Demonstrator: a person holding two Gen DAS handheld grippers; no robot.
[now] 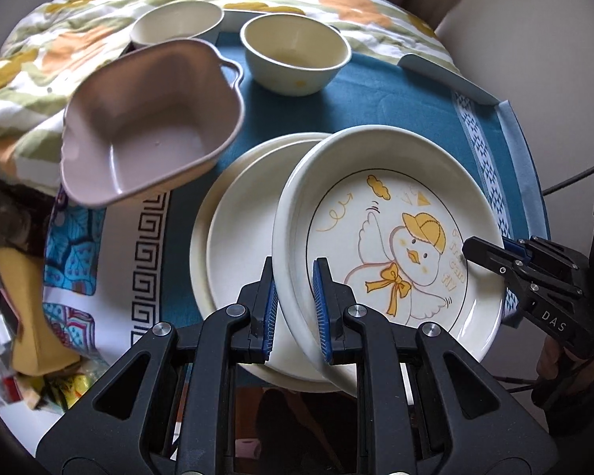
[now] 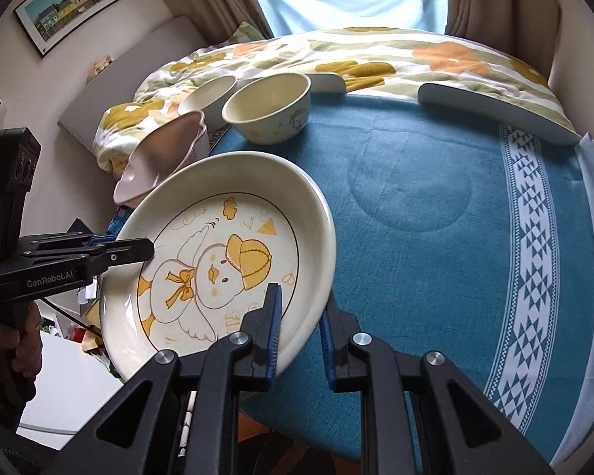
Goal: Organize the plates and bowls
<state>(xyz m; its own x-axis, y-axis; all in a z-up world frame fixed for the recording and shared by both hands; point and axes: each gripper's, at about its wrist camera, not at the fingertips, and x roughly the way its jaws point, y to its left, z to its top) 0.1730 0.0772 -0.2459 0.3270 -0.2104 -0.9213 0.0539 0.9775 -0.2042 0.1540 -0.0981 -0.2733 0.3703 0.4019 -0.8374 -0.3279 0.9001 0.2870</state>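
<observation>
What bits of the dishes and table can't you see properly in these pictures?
- Plain plate: left wrist view, half covered by the duck plate; hidden entirely in the right wrist view.
- Far cream bowl: right wrist view, partly behind the nearer bowl.
- Pink dish: right wrist view, blurred, partly behind the duck plate.

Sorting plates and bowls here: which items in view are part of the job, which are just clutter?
Job: duck plate, held by left gripper and right gripper; plain plate beneath; pink bowl; two cream bowls.

Clutter: floral quilt, framed picture, blue tablecloth.
</observation>
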